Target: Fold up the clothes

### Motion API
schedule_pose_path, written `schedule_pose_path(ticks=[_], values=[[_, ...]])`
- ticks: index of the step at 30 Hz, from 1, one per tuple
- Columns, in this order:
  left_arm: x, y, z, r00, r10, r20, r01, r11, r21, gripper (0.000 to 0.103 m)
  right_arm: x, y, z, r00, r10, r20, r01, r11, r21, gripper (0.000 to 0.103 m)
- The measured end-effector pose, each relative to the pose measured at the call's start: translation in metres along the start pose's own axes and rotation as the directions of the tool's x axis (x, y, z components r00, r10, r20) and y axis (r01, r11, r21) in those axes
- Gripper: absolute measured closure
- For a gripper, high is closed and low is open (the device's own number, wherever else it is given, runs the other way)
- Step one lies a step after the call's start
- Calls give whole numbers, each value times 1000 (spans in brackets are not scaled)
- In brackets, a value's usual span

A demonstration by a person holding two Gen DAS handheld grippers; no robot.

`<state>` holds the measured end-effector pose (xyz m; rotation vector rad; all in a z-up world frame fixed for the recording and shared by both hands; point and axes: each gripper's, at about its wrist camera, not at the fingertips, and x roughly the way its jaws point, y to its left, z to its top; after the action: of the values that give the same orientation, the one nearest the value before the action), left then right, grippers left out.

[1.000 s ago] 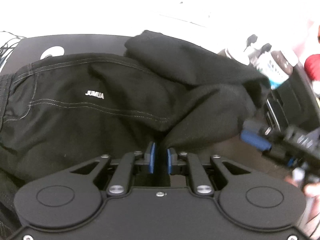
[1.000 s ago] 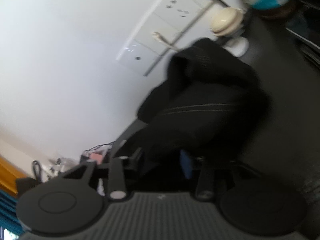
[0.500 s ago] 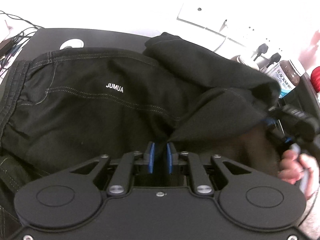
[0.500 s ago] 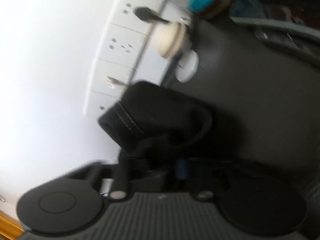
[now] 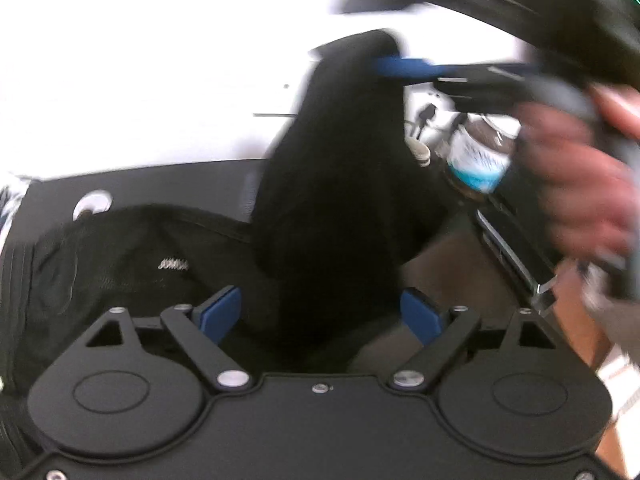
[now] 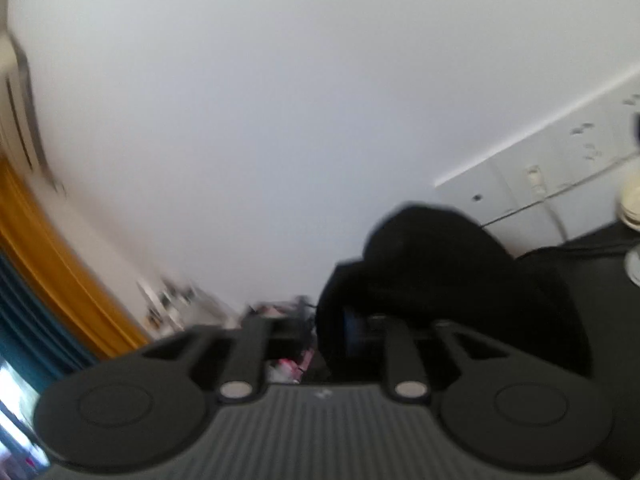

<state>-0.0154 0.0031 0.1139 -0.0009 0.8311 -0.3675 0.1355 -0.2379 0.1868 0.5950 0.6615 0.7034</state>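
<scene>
- Your black fabric shorts with white stitching (image 5: 132, 256) lie on the dark tabletop (image 5: 168, 184), one end lifted.
- Your left gripper (image 5: 320, 314) is opening, pads spread wide, cloth between, unpinched.
- Your right gripper (image 5: 384, 66) is opening, lifted cloth draped over it; grip unclear.

The right gripper (image 6: 326, 332) pointed toward a pale wall (image 6: 280, 100), its picture blurred. Its jaws were opening, and a bunched fold of the black garment (image 6: 440, 264) hung over and around the right-hand finger, a strip of blue pad showing just under the cloth; whether the pads pressed on it could not be told. The left-hand finger stood clear of the fabric. Behind the cloth, at right, a white socket panel (image 6: 552, 176) ran along the wall above a dark tabletop (image 6: 592, 256). At left were an orange curtain (image 6: 52, 264) and a teal one (image 6: 28, 332).
</scene>
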Motion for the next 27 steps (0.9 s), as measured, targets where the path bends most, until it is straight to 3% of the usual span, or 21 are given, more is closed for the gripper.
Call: schedule_pose_path(ticks=[1,4,9,11,14,17,22,23,25,27], values=[[5,-3,-1,1000,16,-14,-15,1000,15,15,19,1,3,999,-48,-15,47,999,-26,31],[21,-3,-7,997,36,-73,-35,999,17,19,56,-6,12,984,-166,-70,162,985,-58,32],[30,12,-26,987,68,-145,-73,997,-25,22,11,-40,15,998,-59,-16,60,997,58,32],[33,21,-33,982,75,-173,-87,994,-62,22,-18,-55,8,997,-69,19,67,994,81,32],[38,35,-42,974,80,-211,-107,987,-117,22,-40,-98,-10,990,-141,-6,139,970,198,33],[41,41,-47,965,108,-240,-143,981,-131,22,-37,-129,-31,985,-161,-67,174,941,290,45],[43,43,-53,950,145,-276,-181,977,-108,22,-11,-137,-55,996,-47,-70,69,933,352,48],[44,43,-54,948,152,-280,-187,977,-102,22,-5,-136,-56,994,-77,-75,98,936,337,48],[42,42,-55,946,157,-283,-192,977,-99,22,13,-127,-63,972,-219,-90,234,945,230,48],[41,43,-57,945,161,-285,-196,976,-96,22,25,-119,-68,944,-308,-117,320,943,96,58]])
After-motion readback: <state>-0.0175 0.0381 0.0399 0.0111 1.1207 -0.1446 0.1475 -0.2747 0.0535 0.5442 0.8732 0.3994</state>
